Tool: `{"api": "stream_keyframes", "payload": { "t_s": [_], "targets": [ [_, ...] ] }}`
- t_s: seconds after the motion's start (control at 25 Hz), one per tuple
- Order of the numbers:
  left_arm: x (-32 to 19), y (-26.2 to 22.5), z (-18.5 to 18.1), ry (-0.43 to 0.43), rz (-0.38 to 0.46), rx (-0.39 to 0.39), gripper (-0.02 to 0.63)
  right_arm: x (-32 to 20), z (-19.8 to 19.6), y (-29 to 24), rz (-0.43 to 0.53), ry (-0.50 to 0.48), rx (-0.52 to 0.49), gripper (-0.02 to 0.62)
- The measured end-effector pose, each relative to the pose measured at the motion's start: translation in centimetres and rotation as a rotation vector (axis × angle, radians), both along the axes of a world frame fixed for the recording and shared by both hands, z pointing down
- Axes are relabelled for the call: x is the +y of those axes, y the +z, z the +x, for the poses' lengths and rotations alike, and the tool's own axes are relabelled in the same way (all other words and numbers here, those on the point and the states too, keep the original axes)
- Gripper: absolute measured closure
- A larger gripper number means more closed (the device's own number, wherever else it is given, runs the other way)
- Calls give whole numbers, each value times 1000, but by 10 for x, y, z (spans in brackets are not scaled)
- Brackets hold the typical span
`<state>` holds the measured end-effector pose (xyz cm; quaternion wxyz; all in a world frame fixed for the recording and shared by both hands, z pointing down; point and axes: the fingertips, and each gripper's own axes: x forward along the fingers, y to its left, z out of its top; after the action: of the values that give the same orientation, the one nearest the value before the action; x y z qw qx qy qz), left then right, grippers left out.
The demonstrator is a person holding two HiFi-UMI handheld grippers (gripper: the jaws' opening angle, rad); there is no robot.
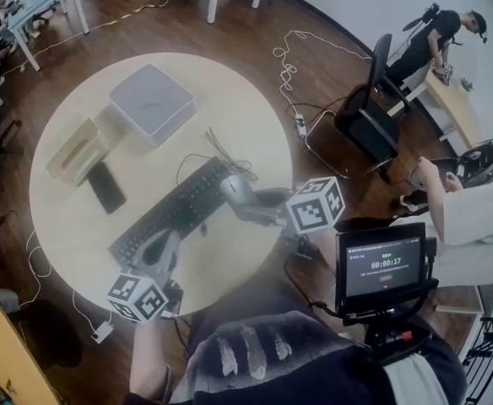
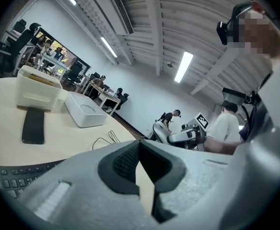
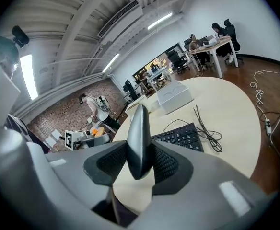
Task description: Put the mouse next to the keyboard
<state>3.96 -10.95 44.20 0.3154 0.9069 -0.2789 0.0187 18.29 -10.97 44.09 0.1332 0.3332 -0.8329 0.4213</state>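
So far the slim grey plastic mouse (image 3: 138, 128) is lifted but not yet placed. The right hand-held gripper (image 3: 140, 164) clamps it edge-on between its pads, seemingly clear of the round pale wooden counter (image 1: 230, 99), just off the right end of the black keyboard (image 1: 175, 213). Lowering it beside that keyboard and letting go remain. The left hand-held gripper (image 2: 140, 150), closed and empty, hovers by the keyboard's left end.

1. keyboard (image 1: 175, 209) lies diagonally on mid table (image 1: 69, 226).
2. phone (image 1: 105, 186) left of keyboard, just before open box (image 1: 78, 150).
3. flat box (image 1: 151, 101) behind keyboard, right of open box.
4. cables (image 1: 223, 152) behind keyboard's far end.
5. mouse (image 1: 236, 191) between right gripper (image 1: 245, 199) jaws, beside keyboard's far end.
6. left gripper (image 1: 158, 251) at keyboard's near end.
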Motion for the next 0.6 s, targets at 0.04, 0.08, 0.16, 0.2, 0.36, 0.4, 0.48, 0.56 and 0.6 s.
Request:
{"api": "stream_keyframes", "payload": {
  "t_s": [0.04, 0.08, 0.16, 0.2, 0.36, 0.4, 0.48, 0.56, 0.6],
  "targets": [
    [-1, -1, 1, 1, 4, -5, 607, -3, 5, 1, -6, 5, 10, 439],
    [-2, -2, 2, -1, 6, -12, 607, -6, 11, 3, -11, 9, 19, 439],
    [-5, -2, 4, -18, 1, -27, 607, -15, 25, 9, -15, 14, 45, 440],
    [-7, -2, 6, -33, -4, -34, 607, -21, 32, 12, -15, 11, 59, 440],
    [-7, -2, 18, -84, -15, -64, 607, -41, 60, 28, -36, -27, 93, 442],
    [-7, -2, 20, -99, -18, -75, 607, -46, 67, 34, -44, -34, 103, 442],
    [-8, -2, 24, -131, -26, -94, 607, -59, 83, 47, -64, -47, 128, 442],
    [-10, -1, 31, -153, -34, -104, 607, -71, 99, 61, -98, -52, 143, 442],
    [-10, -1, 35, -160, -36, -109, 607, -76, 107, 69, -119, -52, 147, 443]
  ]
}}
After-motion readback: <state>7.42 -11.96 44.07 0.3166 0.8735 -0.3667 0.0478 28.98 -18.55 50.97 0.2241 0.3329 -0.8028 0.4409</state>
